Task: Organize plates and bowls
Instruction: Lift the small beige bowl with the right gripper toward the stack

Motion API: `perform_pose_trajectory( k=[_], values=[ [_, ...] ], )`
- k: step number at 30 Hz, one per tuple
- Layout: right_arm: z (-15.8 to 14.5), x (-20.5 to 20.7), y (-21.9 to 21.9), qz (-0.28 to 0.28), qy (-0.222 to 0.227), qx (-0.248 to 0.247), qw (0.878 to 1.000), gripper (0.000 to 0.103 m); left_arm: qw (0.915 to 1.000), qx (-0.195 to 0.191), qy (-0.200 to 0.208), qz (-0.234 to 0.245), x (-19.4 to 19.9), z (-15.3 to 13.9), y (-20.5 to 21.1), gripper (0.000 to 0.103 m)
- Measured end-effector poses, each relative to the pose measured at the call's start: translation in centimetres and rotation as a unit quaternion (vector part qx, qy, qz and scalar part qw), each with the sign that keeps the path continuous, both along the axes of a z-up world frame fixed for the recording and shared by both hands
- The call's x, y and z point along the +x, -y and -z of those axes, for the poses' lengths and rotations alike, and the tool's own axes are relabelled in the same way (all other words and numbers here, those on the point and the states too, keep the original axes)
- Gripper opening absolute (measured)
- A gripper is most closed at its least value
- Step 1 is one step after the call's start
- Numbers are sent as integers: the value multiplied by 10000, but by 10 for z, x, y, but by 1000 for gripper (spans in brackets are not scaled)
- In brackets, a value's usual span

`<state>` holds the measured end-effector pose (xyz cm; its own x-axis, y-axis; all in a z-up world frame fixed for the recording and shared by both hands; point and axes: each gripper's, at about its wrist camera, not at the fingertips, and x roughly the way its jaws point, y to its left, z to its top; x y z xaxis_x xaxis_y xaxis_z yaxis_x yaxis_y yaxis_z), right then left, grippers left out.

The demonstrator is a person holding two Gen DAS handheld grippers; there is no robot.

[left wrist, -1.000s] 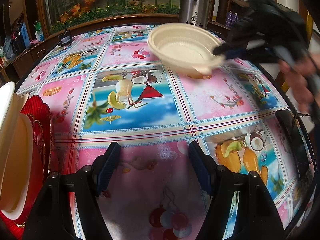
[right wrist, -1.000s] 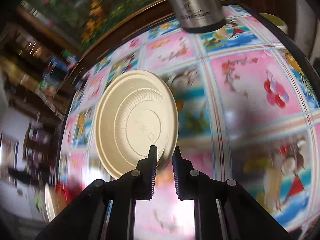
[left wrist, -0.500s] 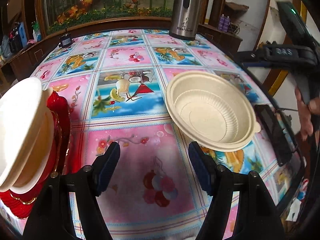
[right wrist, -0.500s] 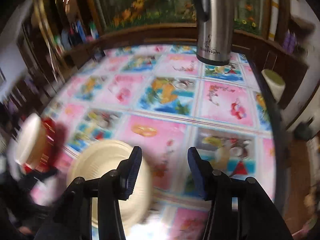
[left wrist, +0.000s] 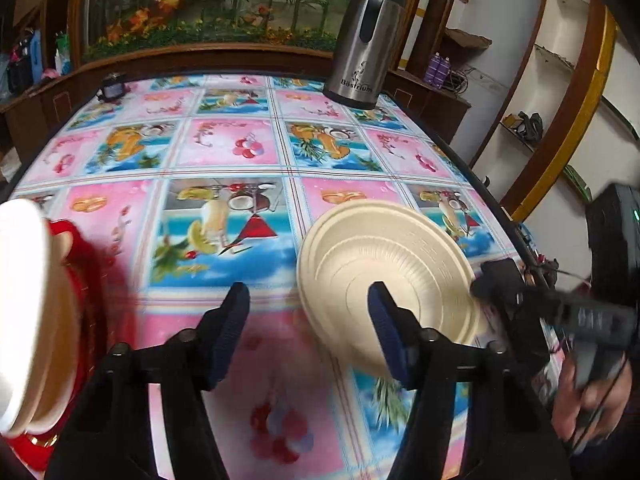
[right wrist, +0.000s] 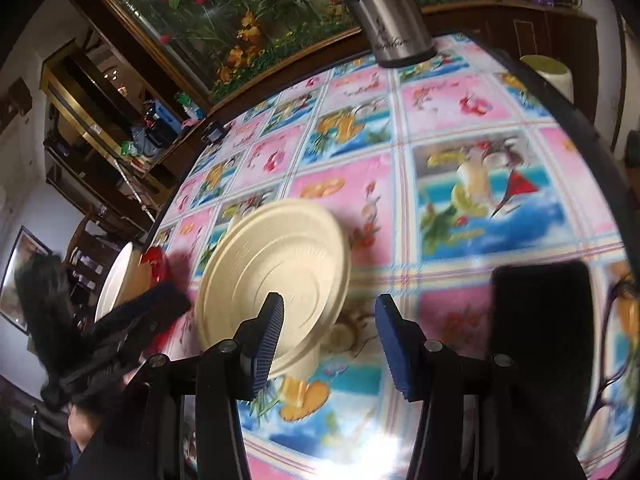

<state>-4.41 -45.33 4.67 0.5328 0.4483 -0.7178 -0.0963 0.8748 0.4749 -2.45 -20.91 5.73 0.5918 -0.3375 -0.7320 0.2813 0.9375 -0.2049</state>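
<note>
At far left, cream plates (left wrist: 28, 320) leaned in a red rack (left wrist: 100, 280). The left gripper (left wrist: 308, 332), jaws just narrowing, stood spread and empty. The bowl (left wrist: 384, 276) apparently lay upside-down on the tablecloth (left wrist: 224, 148), beside the right gripper (right wrist: 328, 336), also parted, holding nothing. Best pinch its rim squarely, then carry it rackward.

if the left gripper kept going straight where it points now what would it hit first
Likely the pink and blue fruit-print tablecloth, bare between its open fingers. The cream round disposable bowl sits just right of that line, though depth is unclear.

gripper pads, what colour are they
Dark blue, ribbed pads; clearest in the right wrist view.
</note>
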Motion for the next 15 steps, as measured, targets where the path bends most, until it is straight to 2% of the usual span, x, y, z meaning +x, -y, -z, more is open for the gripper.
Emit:
perform_pose_trajectory(
  k=[3, 4, 5, 6, 15],
  values=[
    [8, 1, -7, -72, -61, 44, 9999, 48, 9997, -97, -230, 22, 15, 12, 3, 42],
    [9, 2, -9, -98, -73, 49, 9999, 45, 9995, -100, -289, 37, 17, 16, 4, 28],
    [11, 2, -11, -111, -75, 48, 9999, 31, 9993, -89, -369, 75, 18, 21, 6, 16],
    [13, 2, -14, -115, -83, -1, 9999, 23, 9989, -145, -421, 154, 16, 24, 7, 16],
    [3, -2, -22, -121, 150, -138, 9997, 16, 9991, 358, 196, 89, -18, 8, 5, 16]
  ],
)
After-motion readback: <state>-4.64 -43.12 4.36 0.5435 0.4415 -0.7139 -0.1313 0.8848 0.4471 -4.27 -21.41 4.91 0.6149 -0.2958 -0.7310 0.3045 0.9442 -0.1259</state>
